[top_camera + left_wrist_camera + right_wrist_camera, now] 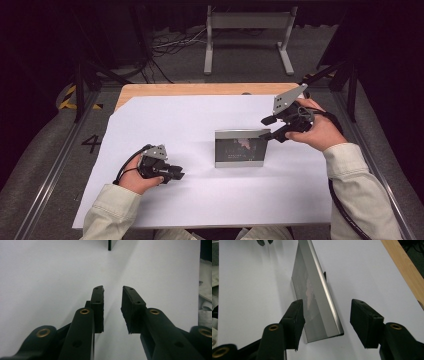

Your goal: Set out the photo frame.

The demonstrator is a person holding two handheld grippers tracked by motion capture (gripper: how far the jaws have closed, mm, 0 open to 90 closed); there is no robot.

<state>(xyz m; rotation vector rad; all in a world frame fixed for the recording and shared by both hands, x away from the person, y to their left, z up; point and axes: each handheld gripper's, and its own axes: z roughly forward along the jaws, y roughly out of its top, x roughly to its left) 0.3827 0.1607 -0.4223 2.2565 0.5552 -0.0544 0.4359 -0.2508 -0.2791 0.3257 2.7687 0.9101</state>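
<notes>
White paper covers the table (150, 115), where a silver picture frame (240, 148) stands upright at centre, ungrasped: the right hand-held gripper (270, 128), jaws apart, straddles its 3 o'clock end, while the left hand-held gripper (176, 174) rests slightly parted at 8 o'clock.

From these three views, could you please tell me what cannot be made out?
- Picture frame: its image is too dark and small in the high view, and glare washes it out in the right gripper view.
- Frame's back stand: hidden behind the frame in the right gripper view.
- Left gripper: jaw gap too small in the high view.
</notes>
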